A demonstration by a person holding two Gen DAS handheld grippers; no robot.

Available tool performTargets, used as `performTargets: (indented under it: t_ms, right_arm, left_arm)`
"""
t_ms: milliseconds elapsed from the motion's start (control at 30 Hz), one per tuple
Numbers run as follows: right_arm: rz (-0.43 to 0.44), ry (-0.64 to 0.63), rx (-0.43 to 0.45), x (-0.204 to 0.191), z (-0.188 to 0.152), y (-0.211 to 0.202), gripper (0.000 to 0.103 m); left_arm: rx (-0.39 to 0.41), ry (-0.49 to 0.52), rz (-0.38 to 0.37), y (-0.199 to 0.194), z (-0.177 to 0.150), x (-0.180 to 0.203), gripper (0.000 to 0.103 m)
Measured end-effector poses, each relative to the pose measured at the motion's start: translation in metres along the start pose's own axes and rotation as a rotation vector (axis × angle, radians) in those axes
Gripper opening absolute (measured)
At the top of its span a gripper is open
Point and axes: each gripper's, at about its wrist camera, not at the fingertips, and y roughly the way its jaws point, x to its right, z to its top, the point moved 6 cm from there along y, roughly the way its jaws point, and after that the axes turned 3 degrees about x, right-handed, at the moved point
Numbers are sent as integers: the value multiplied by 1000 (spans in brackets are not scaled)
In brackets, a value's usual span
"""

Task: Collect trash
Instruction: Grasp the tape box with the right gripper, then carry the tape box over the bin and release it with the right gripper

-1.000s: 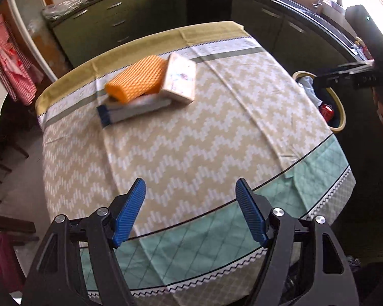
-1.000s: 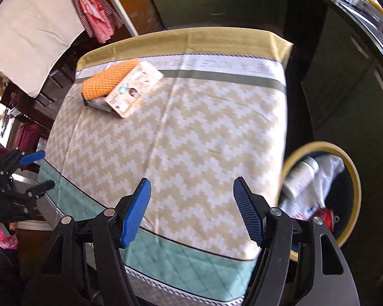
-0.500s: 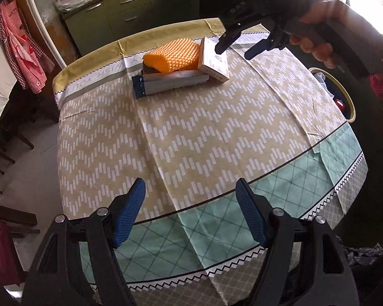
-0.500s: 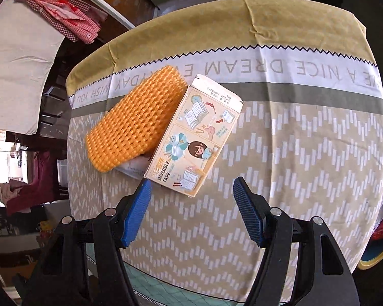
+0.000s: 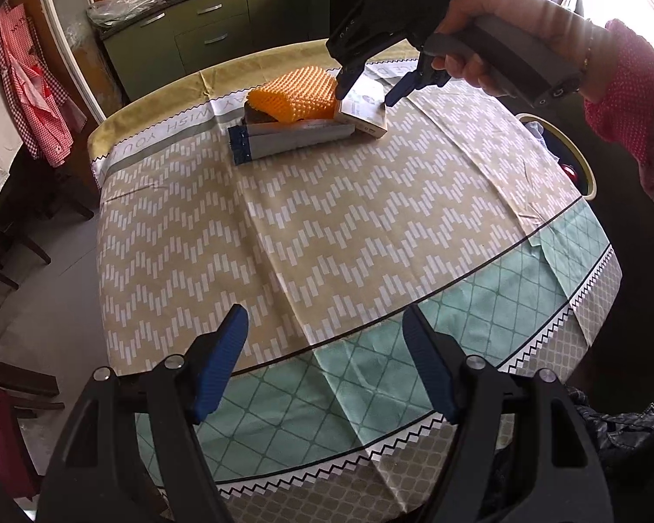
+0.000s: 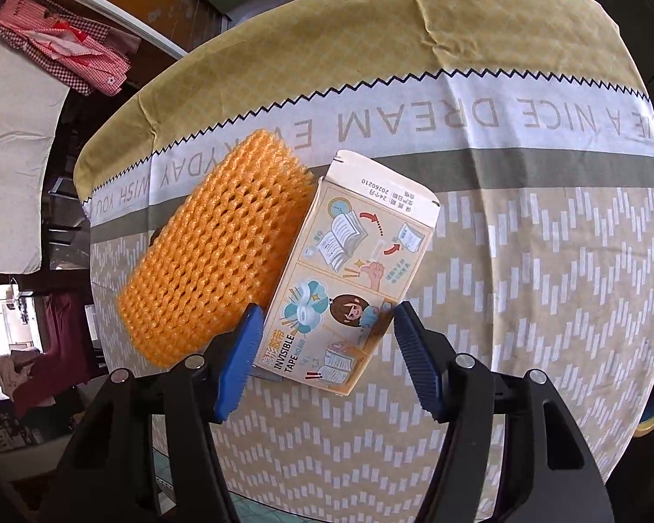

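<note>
Left wrist view: the left claw (image 5: 325, 359) hangs with its jaws apart and nothing between them, over the green border of the tablecloth (image 5: 335, 222). Far ahead of it lies the tape box (image 5: 364, 109), beside an orange mesh pad (image 5: 294, 96) and a grey-and-blue box (image 5: 292, 139). The right claw (image 5: 364, 87), held by a hand (image 5: 466, 35), points down with a finger on each side of the tape box. A yellow-rimmed bin (image 5: 586, 165) stands right of the table; green cabinets (image 5: 213, 39) line the far wall.

Right wrist view: the right claw (image 6: 327, 331) straddles the box's near end; its jaws have just been closing, though whether the pads press it cannot be told. The box's long axis runs away from the claw, tilted rightward.
</note>
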Motion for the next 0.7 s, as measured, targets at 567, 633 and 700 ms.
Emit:
performTargets:
  t_ms: [567, 633, 700]
  right_arm:
    - [-164, -141, -53, -12, 2, 24, 63]
    - [-182, -166, -47, -7, -3, 20, 63]
    - [-212, -194, -30, 1, -8, 14, 62]
  left_arm:
    - [5, -12, -4, -3, -7, -7, 71]
    - [3, -16, -4, -2, -7, -6, 71]
    - [2, -17, -6, -1, -6, -5, 71]
